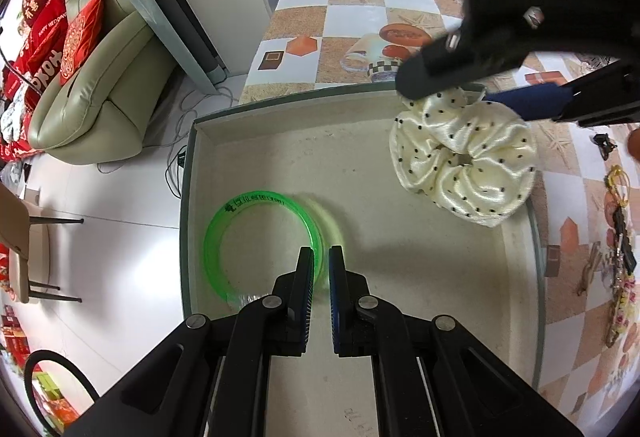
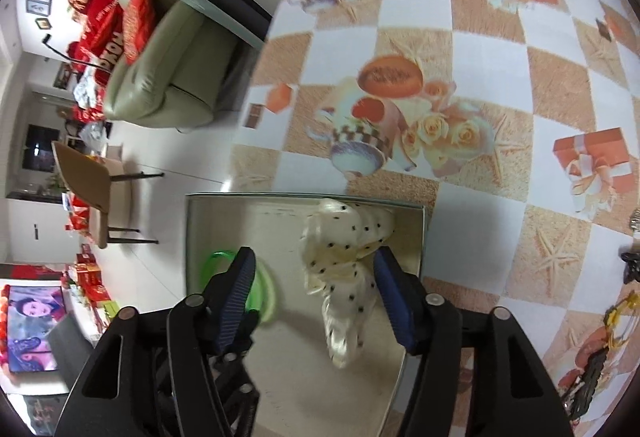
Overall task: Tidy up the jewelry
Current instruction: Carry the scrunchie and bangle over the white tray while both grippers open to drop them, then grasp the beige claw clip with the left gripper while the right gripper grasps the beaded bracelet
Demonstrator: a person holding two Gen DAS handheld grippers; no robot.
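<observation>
A shallow beige box [image 1: 256, 141] sits at the table's left edge. A green bangle [image 1: 256, 237] lies inside it. My left gripper [image 1: 321, 257] is narrowly parted around the bangle's right rim, with small gaps showing. A cream polka-dot scrunchie [image 1: 464, 161] hangs over the box's right side. My right gripper [image 2: 314, 277] is open wide, with the scrunchie [image 2: 344, 269] resting against its right finger [image 2: 394, 301]. In the left wrist view the right gripper [image 1: 480, 85] sits above the scrunchie.
The table has a checkered orange and white cloth [image 2: 460, 37]. More jewelry and hair clips [image 1: 620, 249] lie at the right. A green sofa [image 1: 100, 97] and a chair [image 2: 92, 189] stand on the floor to the left.
</observation>
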